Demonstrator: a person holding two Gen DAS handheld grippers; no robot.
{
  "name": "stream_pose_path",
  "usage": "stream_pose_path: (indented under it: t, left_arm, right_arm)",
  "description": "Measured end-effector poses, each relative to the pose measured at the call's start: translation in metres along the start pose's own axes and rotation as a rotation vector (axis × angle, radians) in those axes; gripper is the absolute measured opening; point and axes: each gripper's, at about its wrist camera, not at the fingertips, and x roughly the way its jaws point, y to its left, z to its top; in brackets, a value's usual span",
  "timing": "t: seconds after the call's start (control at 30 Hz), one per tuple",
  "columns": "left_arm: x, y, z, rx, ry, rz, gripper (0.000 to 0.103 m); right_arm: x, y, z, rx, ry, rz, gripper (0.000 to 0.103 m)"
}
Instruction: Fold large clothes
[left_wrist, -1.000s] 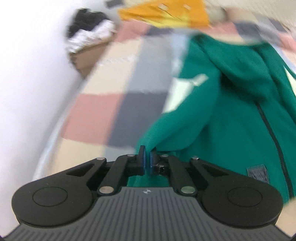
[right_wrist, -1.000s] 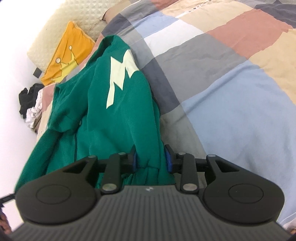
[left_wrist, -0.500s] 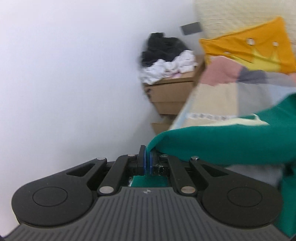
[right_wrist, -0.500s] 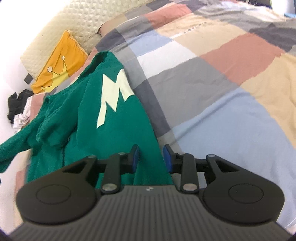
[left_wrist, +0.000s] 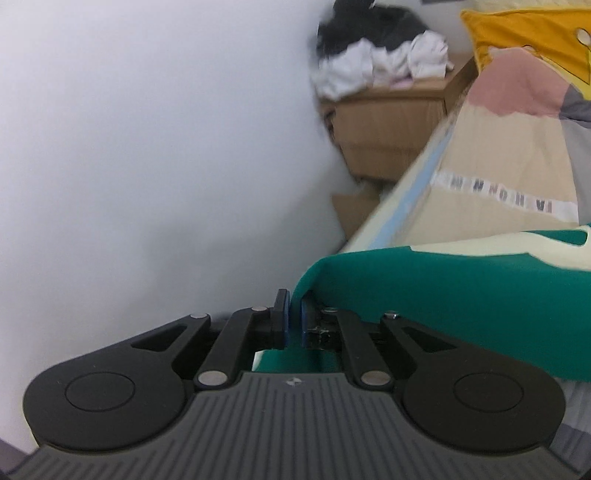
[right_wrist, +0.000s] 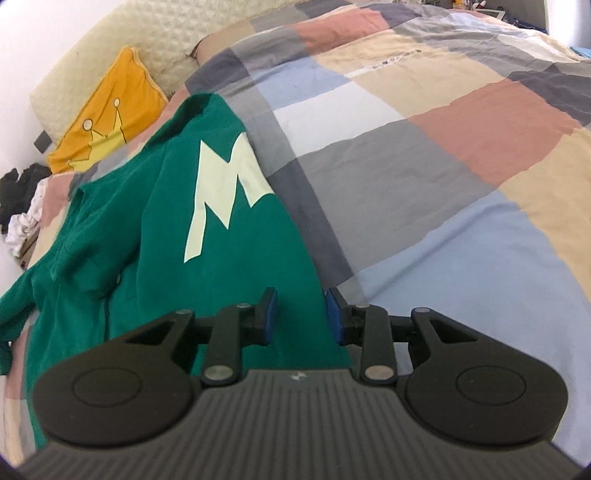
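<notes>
Left claw (left_wrist: 293, 319): jaws nearly together, pinching a fold of the green hoodie (left_wrist: 461, 295) between the blue pads (left_wrist: 282, 321). Cloth runs from the pinch off to the right, sleeve-like, with a pale yellow strip along its top edge. Behind it: white wall (left_wrist: 147, 147) on the left, cardboard boxes (left_wrist: 388, 125) far centre with a heap of black and white laundry (left_wrist: 376, 59) on top, bed edge rising on the right

Right claw (right_wrist: 297, 315): jaws wide apart, gripping nothing. It sits over the near right edge of the hoodie (right_wrist: 166, 240); whether the pads touch the cloth I can't tell

Hoodie lies spread on the left side of the bed, on the patchwork quilt (right_wrist: 424, 166), running from the near left up toward the far pillows. Big pale "M" print (right_wrist: 225, 184) faces up. Left part is rumpled, one piece trailing off the left edge of the view

Yellow pillow (right_wrist: 107, 122) with a crown drawing sits at the far left by the cream headboard (right_wrist: 147, 48); in the left view the same pillow (left_wrist: 535, 40) shows at top right. Laundry heap also shows at the far left in the right view (right_wrist: 22, 199)
</notes>
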Motion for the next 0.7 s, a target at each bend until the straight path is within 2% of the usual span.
stream_pose_path:
  t: [0.13, 0.17, 0.2, 0.23, 0.27, 0.3, 0.37, 0.43, 0.53, 0.7]
  left_arm:
    - [0.006, 0.003, -0.018, 0.001, 0.006, -0.040, 0.017]
    - [0.005, 0.005, -0.020, -0.009, 0.014, -0.046, 0.025]
    - [0.001, 0.008, -0.022, -0.020, 0.020, -0.062, 0.038]
    - [-0.004, 0.011, -0.023, -0.031, 0.028, -0.073, 0.048]
    - [-0.008, 0.015, -0.025, -0.052, 0.042, -0.072, 0.064]
    - [-0.016, 0.020, -0.027, -0.062, 0.046, -0.094, 0.068]
    - [-0.036, 0.030, -0.036, -0.083, 0.036, -0.137, 0.070]
    - [-0.055, 0.046, -0.045, -0.160, 0.044, -0.200, 0.072]
    - [-0.088, 0.063, -0.067, -0.220, 0.069, -0.264, 0.072]
    - [-0.145, 0.076, -0.126, -0.325, 0.156, -0.476, 0.072]
  right_arm:
    - [0.007, 0.002, 0.001, -0.003, 0.011, -0.006, 0.033]
    - [0.008, 0.003, 0.001, -0.004, 0.012, -0.004, 0.033]
    - [0.008, 0.003, 0.001, -0.006, 0.012, -0.003, 0.033]
    - [0.007, 0.003, 0.001, -0.005, 0.013, -0.001, 0.033]
    - [0.007, 0.003, 0.001, -0.001, 0.015, 0.005, 0.033]
    - [0.006, 0.002, 0.000, 0.001, 0.017, 0.015, 0.033]
    - [0.003, 0.002, 0.000, -0.007, 0.019, 0.025, 0.033]
    - [-0.001, 0.001, -0.002, -0.012, 0.016, 0.037, 0.033]
    - [-0.008, 0.001, -0.004, -0.025, 0.016, 0.062, 0.033]
    - [-0.023, 0.002, -0.010, -0.059, -0.003, 0.094, 0.033]
